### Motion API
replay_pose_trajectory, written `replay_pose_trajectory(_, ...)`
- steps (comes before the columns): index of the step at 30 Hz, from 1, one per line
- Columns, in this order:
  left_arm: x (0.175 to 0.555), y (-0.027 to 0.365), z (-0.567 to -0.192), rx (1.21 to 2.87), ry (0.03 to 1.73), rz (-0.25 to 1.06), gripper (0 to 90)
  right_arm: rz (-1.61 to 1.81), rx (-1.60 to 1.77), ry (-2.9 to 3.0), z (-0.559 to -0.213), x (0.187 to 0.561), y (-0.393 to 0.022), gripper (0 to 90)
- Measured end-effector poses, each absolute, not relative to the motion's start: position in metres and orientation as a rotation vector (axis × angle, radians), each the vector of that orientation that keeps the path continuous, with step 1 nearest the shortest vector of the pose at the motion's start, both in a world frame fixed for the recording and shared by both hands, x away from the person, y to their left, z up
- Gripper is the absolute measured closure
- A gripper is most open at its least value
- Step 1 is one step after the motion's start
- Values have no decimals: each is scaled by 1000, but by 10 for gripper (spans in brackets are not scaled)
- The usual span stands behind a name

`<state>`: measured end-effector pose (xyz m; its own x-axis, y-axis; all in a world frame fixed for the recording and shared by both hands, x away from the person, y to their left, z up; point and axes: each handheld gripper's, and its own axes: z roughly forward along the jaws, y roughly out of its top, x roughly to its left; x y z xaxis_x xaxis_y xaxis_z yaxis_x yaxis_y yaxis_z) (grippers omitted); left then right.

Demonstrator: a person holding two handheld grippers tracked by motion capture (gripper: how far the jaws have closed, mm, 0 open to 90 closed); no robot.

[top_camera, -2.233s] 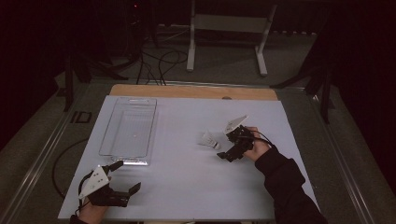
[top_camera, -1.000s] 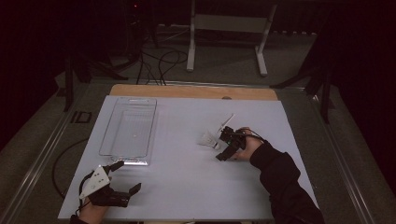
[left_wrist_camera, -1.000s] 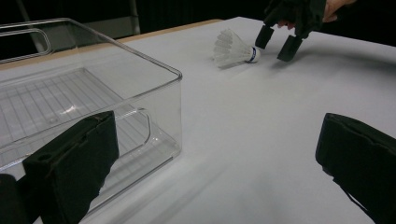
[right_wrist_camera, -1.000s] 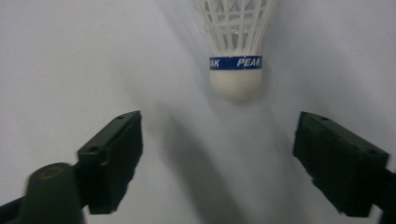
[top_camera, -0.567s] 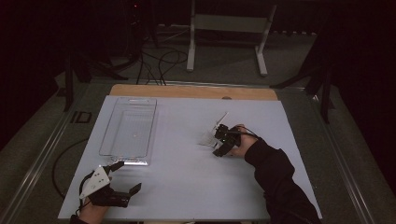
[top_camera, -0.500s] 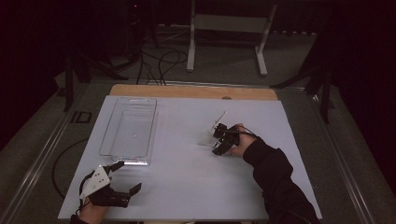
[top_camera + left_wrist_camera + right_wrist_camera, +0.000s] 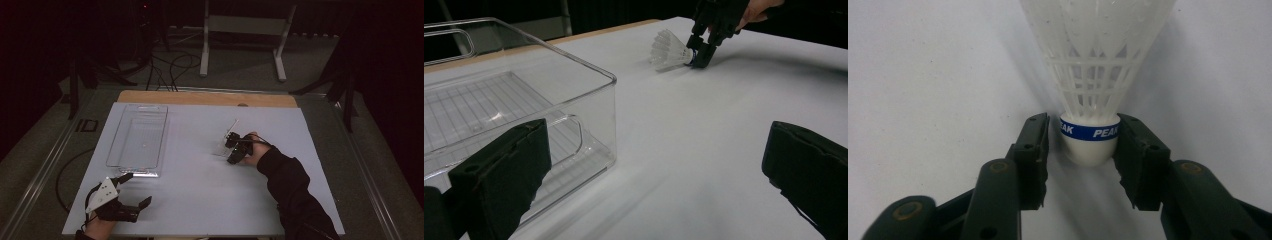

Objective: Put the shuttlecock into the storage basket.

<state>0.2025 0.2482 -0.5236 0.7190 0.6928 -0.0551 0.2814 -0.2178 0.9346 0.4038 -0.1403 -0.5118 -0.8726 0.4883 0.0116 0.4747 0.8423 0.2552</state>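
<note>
White tabletop, dark room around it: your right gripper [image 7: 1083,165] has just been closing on the cork base of the white plastic shuttlecock with the blue band [image 7: 1091,131], lying on its side right of table centre, jaws narrow and pads touching both sides of the cork. Squeeze on the cork only, not the skirt at 12 o'clock from the jaws, then lift straight before carrying toward the clear plastic bin [image 7: 138,143] at 9 o'clock. Your left gripper [image 7: 134,190] sits wide open and empty at the near-left corner.
</note>
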Motion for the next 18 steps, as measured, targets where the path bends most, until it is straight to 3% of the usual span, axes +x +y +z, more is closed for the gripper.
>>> replay_pose_trajectory(7,203,248,-524,1803,765,452,3,350,755,2967,-511,404,-139,652)
replay_pose_trajectory(18,203,248,-524,1804,765,452,3,312,609,3033,-507,403,-139,661)
